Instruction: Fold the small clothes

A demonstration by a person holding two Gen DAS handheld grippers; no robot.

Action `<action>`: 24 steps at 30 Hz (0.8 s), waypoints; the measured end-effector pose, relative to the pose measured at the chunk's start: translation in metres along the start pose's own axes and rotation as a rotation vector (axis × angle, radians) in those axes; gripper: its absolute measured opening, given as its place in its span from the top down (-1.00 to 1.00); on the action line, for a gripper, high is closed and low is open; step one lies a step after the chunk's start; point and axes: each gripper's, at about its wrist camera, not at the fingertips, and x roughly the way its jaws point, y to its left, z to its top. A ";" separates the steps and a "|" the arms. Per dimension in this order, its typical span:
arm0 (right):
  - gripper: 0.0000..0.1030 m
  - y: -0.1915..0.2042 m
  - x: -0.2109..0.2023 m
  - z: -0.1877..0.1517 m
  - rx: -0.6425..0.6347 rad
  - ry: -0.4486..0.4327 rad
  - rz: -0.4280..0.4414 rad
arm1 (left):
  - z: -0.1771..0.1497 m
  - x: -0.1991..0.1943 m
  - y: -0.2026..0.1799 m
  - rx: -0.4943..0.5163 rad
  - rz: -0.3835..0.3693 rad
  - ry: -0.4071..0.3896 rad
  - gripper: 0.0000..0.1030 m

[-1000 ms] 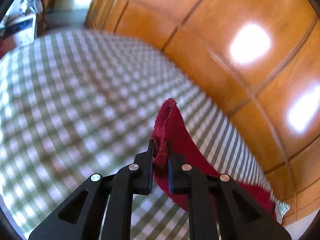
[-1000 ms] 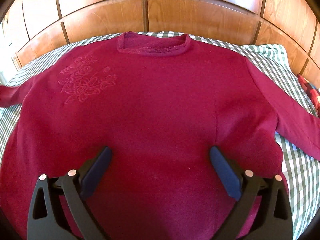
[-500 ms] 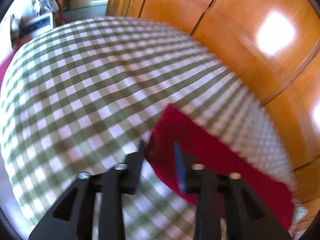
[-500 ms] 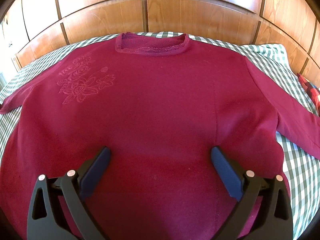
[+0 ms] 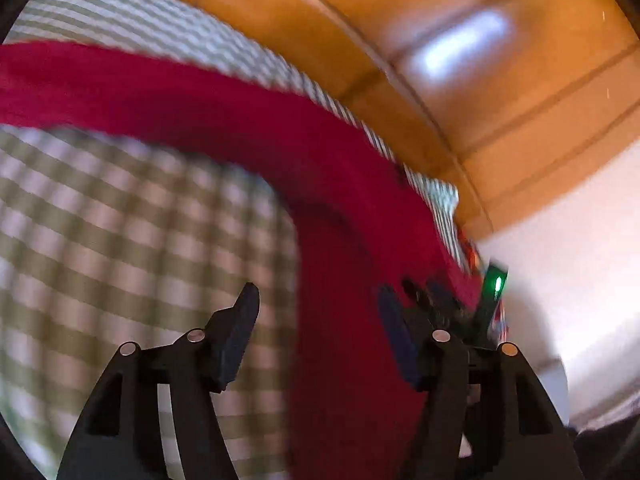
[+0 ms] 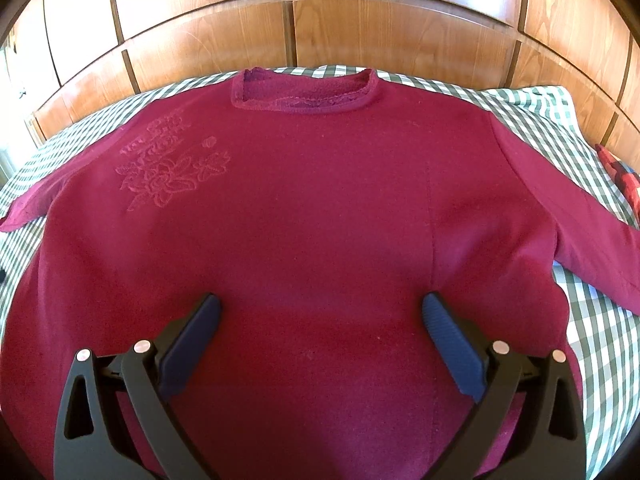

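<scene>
Sweater: one, dark red, flat and face up on the checked sheet, collar at the far side by the wooden panels.
Change: a second ago the left gripper pinched the left sleeve; now the cuff is let go and the sleeve lies stretched out to the left.
Meaning: spreading looks finished; folding could begin, probably with a sleeve.
Left gripper: jaws opening, nothing held, only sweater cloth beneath.
Right gripper: one, spread wide, empty, hovering over the near hem.
Count: one sweater, two sleeves, two grippers, one red plaid item at far right.
</scene>
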 end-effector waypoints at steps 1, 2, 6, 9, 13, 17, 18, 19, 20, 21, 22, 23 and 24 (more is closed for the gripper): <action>-0.96 0.001 0.000 0.000 0.001 -0.001 -0.001 | 0.001 0.008 0.001 0.005 0.019 0.005 -0.17; -0.96 0.000 0.000 0.000 0.002 -0.001 0.000 | 0.001 0.016 -0.001 0.012 0.042 0.015 -0.05; -0.96 -0.001 -0.002 -0.001 0.008 -0.007 0.006 | -0.012 0.021 -0.013 0.057 0.094 -0.010 0.86; -0.96 -0.002 -0.003 -0.002 0.011 -0.011 0.010 | -0.029 0.000 -0.021 0.045 0.134 -0.091 0.94; -0.96 0.000 0.000 -0.001 -0.003 -0.005 -0.005 | -0.044 0.002 0.002 -0.014 0.291 -0.050 0.89; -0.96 -0.002 0.000 -0.001 0.004 -0.007 0.003 | -0.042 -0.013 -0.003 -0.042 0.315 -0.095 0.85; -0.96 -0.003 0.000 -0.001 0.004 -0.007 0.004 | -0.037 -0.016 -0.007 -0.028 0.321 -0.109 0.84; -0.96 -0.003 0.000 -0.001 0.007 -0.008 0.008 | -0.034 -0.018 -0.025 0.015 0.312 -0.140 0.85; -0.96 -0.003 0.000 -0.001 0.010 -0.008 0.011 | -0.033 -0.022 -0.038 0.065 0.303 -0.164 0.85; -0.96 -0.004 0.000 0.000 0.011 -0.008 0.013 | -0.033 -0.023 -0.052 0.116 0.296 -0.177 0.81; -0.96 -0.004 0.000 -0.001 0.011 -0.009 0.013 | -0.033 -0.022 -0.058 0.145 0.290 -0.176 0.72; -0.96 -0.004 -0.001 -0.001 0.012 -0.009 0.015 | -0.036 -0.018 -0.067 0.179 0.282 -0.168 0.42; -0.96 -0.005 -0.001 -0.001 0.015 -0.011 0.020 | -0.036 -0.014 -0.074 0.200 0.281 -0.163 0.18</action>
